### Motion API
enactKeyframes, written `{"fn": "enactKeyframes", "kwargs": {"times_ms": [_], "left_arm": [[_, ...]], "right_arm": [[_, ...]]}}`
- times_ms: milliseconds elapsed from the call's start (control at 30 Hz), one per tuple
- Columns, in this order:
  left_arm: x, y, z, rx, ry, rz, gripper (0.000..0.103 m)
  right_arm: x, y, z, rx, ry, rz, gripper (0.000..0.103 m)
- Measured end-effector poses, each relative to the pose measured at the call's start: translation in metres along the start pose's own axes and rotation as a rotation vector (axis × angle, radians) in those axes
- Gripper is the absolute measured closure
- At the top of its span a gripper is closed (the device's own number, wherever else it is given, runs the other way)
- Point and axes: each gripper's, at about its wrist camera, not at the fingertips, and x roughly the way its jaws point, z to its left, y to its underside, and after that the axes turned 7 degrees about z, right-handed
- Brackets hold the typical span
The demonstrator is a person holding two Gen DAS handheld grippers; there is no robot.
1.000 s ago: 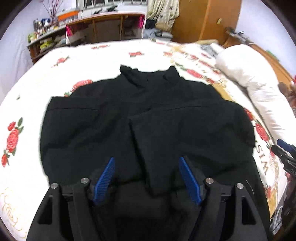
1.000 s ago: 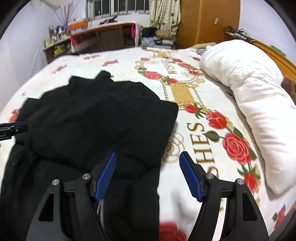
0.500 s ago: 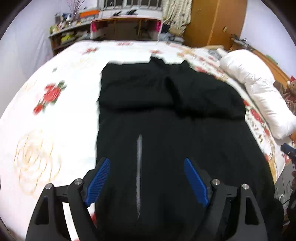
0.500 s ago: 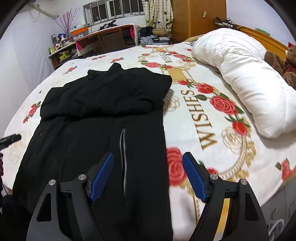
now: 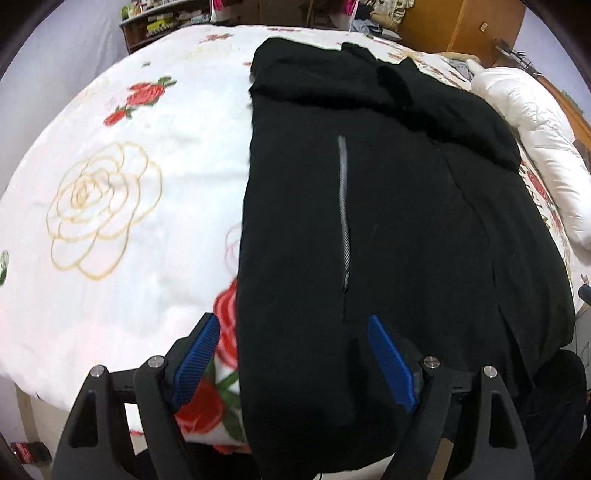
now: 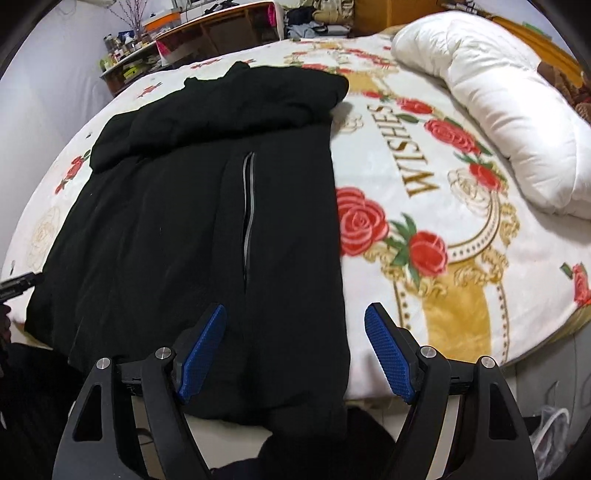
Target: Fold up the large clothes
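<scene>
A large black garment (image 5: 388,206) lies flat on the bed, its sleeves folded across the chest at the far end and a grey pocket zip (image 5: 343,210) on the body. Its hem hangs over the near bed edge. My left gripper (image 5: 293,360) is open and empty above the hem's left corner. In the right wrist view the same garment (image 6: 177,221) fills the left half. My right gripper (image 6: 295,354) is open and empty above the hem's right corner, straddling the garment's right edge.
The bed has a white rose-print blanket (image 6: 424,206). A white duvet roll (image 6: 491,110) lies along the right side. A desk and shelves (image 6: 207,33) stand beyond the bed. The near bed edge drops to the floor under the grippers.
Both grippers have pulled back from the folded sleeves to the hem at the near bed edge. Both stay open and empty.
</scene>
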Motion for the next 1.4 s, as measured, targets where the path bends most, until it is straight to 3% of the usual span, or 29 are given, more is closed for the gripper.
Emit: {"fn": "enactKeyframes", "kwargs": {"times_ms": [200, 567, 633, 667, 733, 900, 967, 1167, 1400], "left_arm": [[0.016, 0.01, 0.009, -0.018, -0.063, 0.057, 0.019], [0.034, 0.017, 0.008, -0.073, -0.062, 0.089, 0.019], [0.035, 0.018, 0.005, -0.085, -0.043, 0.096, 0.029], [0.037, 0.018, 0.002, -0.083, -0.022, 0.101, 0.041], [0.038, 0.015, -0.004, -0.074, -0.036, 0.106, 0.044], [0.032, 0.012, -0.019, -0.053, -0.053, 0.092, 0.074], [0.025, 0.011, -0.023, -0.054, -0.05, 0.074, 0.079], [0.005, 0.006, -0.027, -0.078, 0.01, 0.009, 0.08], [0.019, 0.009, -0.016, -0.12, -0.051, 0.033, 0.077]], "right_arm": [[0.015, 0.007, -0.012, 0.006, -0.006, 0.06, 0.025], [0.045, 0.018, -0.016, 0.02, -0.082, 0.141, 0.025], [0.047, 0.015, -0.014, 0.027, -0.092, 0.144, 0.025], [0.05, 0.015, -0.012, 0.03, -0.094, 0.154, 0.025], [0.053, 0.014, -0.008, 0.033, -0.118, 0.174, 0.026], [0.048, 0.012, 0.002, -0.016, -0.104, 0.156, 0.055], [0.043, 0.01, 0.003, -0.023, -0.094, 0.136, 0.077], [0.034, 0.008, 0.014, -0.064, -0.067, 0.098, 0.084], [0.041, 0.008, 0.024, -0.098, 0.003, 0.077, 0.084]]}}
